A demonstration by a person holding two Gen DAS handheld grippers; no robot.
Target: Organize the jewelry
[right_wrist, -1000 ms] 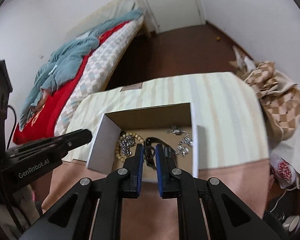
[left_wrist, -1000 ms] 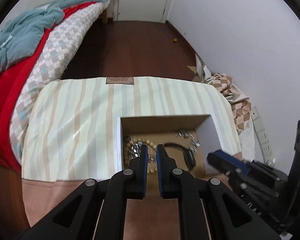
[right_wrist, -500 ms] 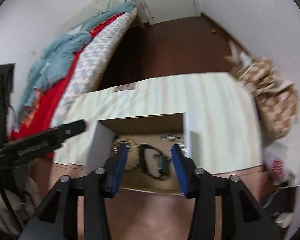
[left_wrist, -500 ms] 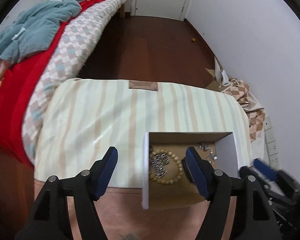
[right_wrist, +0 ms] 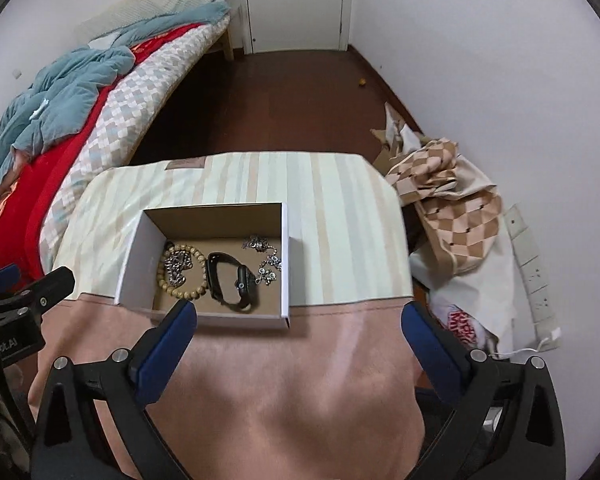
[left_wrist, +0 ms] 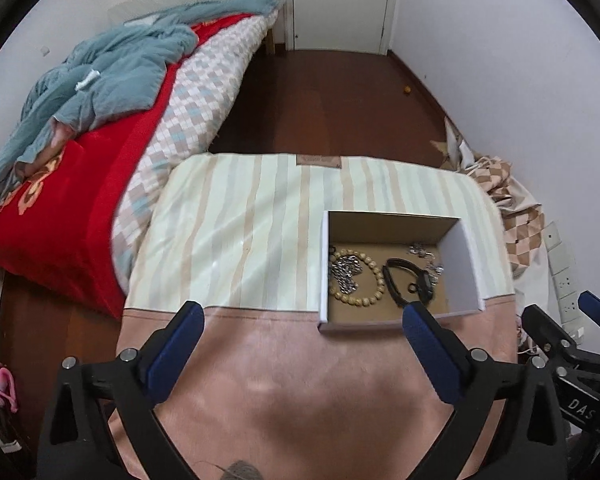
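On the striped cloth (left_wrist: 260, 220) sat an open box (left_wrist: 466, 256), white outside and brown inside, near where the stripes met the pink part. Inside it we saw a bead bracelet (right_wrist: 182, 282) ringed around a silver chain (right_wrist: 177, 266) at the left, a black watch (right_wrist: 230, 280) in the middle, and a sparkly chain (right_wrist: 266, 260) at the right. We held both tools above the pink part, short of the box. Our left gripper (left_wrist: 302, 314) stood spread wide and held nothing; its right finger overlapped the box's near corner in the left view. Our right gripper (right_wrist: 298, 316) was spread just as wide, also bare. Beyond lay a bed (left_wrist: 100, 152) with a red blanket (left_wrist: 60, 208).
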